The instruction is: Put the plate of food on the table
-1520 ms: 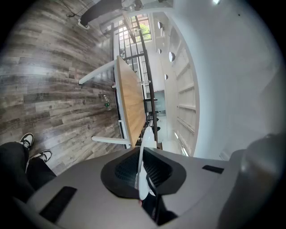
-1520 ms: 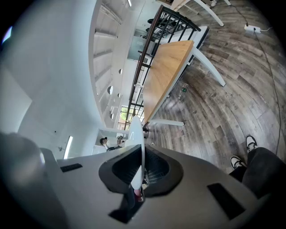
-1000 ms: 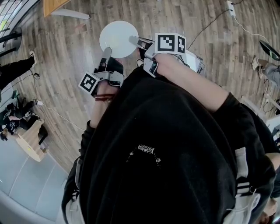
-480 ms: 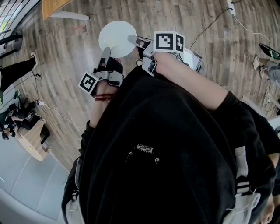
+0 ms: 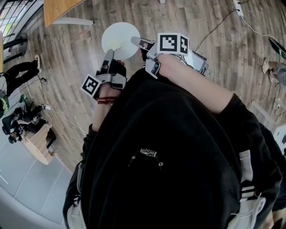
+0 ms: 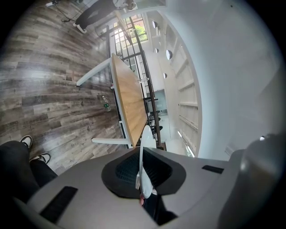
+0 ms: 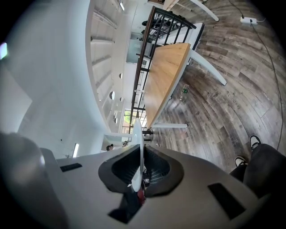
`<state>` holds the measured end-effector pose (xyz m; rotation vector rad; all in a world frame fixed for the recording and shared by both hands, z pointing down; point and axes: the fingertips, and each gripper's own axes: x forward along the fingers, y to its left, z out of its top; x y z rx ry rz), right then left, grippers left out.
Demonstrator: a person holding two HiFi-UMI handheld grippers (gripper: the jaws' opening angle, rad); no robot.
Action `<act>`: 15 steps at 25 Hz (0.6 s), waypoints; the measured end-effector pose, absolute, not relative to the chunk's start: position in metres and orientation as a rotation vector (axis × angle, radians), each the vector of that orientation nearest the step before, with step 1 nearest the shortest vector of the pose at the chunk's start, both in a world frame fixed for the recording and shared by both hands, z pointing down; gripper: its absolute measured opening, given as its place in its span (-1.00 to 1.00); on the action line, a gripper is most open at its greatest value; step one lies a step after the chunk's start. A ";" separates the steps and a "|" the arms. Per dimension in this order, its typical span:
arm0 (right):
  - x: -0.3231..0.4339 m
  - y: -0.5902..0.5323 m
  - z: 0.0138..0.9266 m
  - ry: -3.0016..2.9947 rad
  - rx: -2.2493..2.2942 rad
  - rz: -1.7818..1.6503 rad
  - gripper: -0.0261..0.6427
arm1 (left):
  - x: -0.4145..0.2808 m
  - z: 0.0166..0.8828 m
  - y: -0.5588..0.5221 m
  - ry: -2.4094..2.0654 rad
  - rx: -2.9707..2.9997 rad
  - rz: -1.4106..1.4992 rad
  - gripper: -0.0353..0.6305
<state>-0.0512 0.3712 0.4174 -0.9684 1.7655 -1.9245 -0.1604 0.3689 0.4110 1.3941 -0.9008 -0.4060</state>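
Ahead and leftward, well apart, stands the counter (image 5: 60, 8); plate (image 5: 120, 39) clamped at its rim by left tongs (image 5: 108, 56) and right tongs (image 5: 135, 41).

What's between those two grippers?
A white plate, pinched at its rim by the left gripper and right gripper, seen in the head view.

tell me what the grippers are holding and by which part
Both hold one white plate by its rim: the left gripper on its near edge, the right gripper on its right edge in the head view.
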 end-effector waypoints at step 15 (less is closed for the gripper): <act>-0.036 0.371 0.399 1.715 -0.983 -1.855 -0.82 | -0.145 0.391 0.362 -0.859 1.441 -0.377 -0.83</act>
